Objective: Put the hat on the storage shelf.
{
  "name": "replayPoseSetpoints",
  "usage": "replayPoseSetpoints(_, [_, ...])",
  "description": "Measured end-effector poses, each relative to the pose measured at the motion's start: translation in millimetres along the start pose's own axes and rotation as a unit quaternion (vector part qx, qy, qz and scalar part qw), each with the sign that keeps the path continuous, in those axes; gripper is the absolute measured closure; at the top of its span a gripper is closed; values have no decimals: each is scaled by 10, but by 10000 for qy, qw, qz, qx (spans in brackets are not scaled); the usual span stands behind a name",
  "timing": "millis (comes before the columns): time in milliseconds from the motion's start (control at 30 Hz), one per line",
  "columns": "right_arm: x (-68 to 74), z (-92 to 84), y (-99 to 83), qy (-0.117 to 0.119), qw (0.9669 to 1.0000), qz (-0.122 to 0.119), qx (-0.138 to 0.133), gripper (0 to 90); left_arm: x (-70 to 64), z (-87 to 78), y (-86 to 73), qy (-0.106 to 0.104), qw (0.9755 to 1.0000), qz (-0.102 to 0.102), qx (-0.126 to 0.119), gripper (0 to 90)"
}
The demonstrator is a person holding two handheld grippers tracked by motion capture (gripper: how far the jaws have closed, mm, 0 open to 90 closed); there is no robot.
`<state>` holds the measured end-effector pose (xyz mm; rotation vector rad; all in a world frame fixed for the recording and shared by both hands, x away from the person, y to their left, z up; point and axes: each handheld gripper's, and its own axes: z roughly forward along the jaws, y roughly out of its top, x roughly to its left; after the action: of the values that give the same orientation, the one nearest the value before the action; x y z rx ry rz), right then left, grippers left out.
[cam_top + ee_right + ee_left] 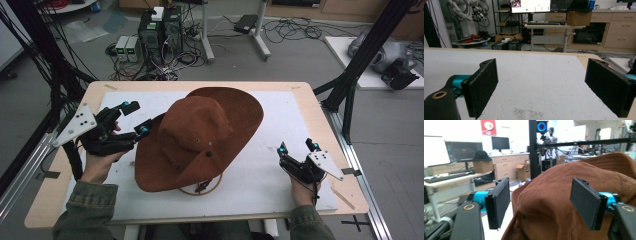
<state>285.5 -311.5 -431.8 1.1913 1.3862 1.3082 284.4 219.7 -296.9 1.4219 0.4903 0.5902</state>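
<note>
Your left gripper (135, 119) stands wide at the brown hat's (200, 137) brim, gripping nothing; your right gripper (298, 147) idles wide apart; any handling remains undone.

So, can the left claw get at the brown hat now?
Probably yes: the left claw stands open right at the brown hat's brim, with nothing between them on the white mat.

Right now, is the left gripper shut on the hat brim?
No, open: the left gripper has its pads apart around the brown hat, not pressing it.
</note>
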Motion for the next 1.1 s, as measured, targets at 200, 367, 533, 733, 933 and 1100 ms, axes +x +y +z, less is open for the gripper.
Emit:
replayPoseSetpoints(200, [8,-3,1,3,10000,14,12,105,42,-133,-74,446,9988,26,219,252])
replayPoseSetpoints(367, [10,-1,2,14,10000,7,15,106,44,-224,-134,798,9963,47,328,212])
replayPoseSetpoints(533, [6,2,2,19,10000,0,5,106,48,-351,-226,1326,9901,104,445,205])
replayPoseSetpoints(733, [-4,-12,11,1,10000,50,-31,105,78,-527,-396,1954,9790,54,570,175])
replayPoseSetpoints(933, [-18,-21,16,-86,9999,74,-94,105,72,-673,-508,2506,9662,222,559,202])
replayPoseSetpoints(1100, [-14,-27,18,-95,9999,102,-95,105,29,-787,-589,3143,9486,155,332,203])
